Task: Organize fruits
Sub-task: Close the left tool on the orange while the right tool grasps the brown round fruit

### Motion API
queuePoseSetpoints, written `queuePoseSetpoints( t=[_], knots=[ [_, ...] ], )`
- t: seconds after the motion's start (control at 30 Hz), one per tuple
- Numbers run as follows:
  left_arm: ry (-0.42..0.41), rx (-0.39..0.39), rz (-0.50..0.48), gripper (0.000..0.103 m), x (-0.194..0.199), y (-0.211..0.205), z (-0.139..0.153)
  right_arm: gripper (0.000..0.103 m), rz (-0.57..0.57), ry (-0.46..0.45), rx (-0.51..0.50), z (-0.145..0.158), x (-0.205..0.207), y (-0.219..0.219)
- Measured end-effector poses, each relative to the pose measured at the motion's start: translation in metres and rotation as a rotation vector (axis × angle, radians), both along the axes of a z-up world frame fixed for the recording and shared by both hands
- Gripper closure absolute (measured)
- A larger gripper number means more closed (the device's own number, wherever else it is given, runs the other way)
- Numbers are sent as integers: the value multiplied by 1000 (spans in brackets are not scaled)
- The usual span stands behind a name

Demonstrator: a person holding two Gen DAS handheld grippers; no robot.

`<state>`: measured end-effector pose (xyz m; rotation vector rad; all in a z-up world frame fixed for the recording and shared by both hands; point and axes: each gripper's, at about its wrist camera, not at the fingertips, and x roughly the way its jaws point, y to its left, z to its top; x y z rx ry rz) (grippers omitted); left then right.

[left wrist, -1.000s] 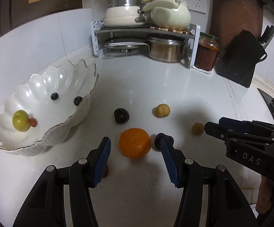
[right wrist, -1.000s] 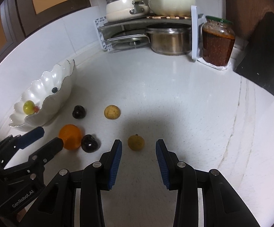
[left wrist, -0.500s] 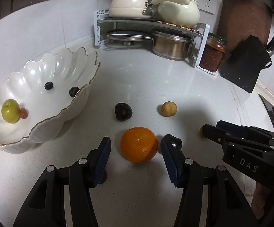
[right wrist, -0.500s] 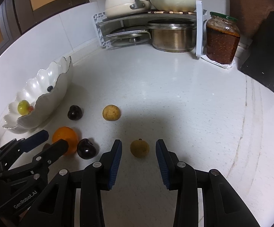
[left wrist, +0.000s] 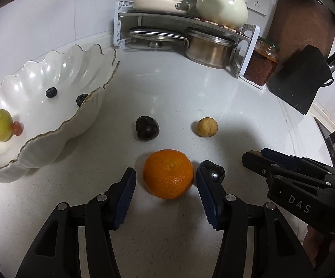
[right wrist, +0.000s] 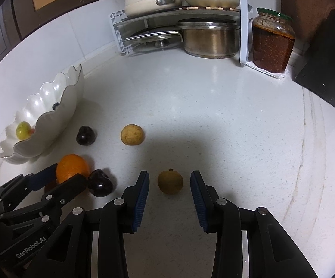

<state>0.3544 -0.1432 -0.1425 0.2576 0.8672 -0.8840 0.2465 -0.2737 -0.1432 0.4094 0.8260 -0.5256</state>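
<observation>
Scalloped bowl (left wrist: 58, 106): white with a thin gold rim, stands at the left edge of the counter (left wrist: 167, 92); holds four fruits
Bowl contents: one green apple (left wrist: 1, 125) touching one small red fruit (left wrist: 18, 127); two blueberries (left wrist: 51, 92) set apart from each other
Glass jar (right wrist: 272, 44): lidded, nearly full of red-brown paste, at the back of the counter beside the pot rack (right wrist: 243, 30)
Loose fruit on the counter: five pieces
Orange (left wrist: 168, 173): one, lying between the pads of the left gripper (left wrist: 165, 197), which are closing on it but do not yet press it
Dark plums: two; one (left wrist: 147, 128) near the bowl's foot, the other (left wrist: 213, 173) just beside the orange, partly behind the left gripper's right finger
Tan round fruits: two; one (right wrist: 132, 134) mid-counter, one (right wrist: 170, 182) between the pads of the right gripper (right wrist: 169, 199)
Right gripper: narrowly parted, pads either side of the tan fruit with gaps showing, nothing gripped
</observation>
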Motion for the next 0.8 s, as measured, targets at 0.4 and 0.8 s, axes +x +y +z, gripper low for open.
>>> queuePoseSetpoints(
  t=[0.4,0.8],
  knots=[
    [20,-7,0,60,2,-1,0,78,11,14,-13,-5,3,2],
    [-21,-22,42,61,-8,10,18,78,49,-26,-27,15,-7,14]
  ],
)
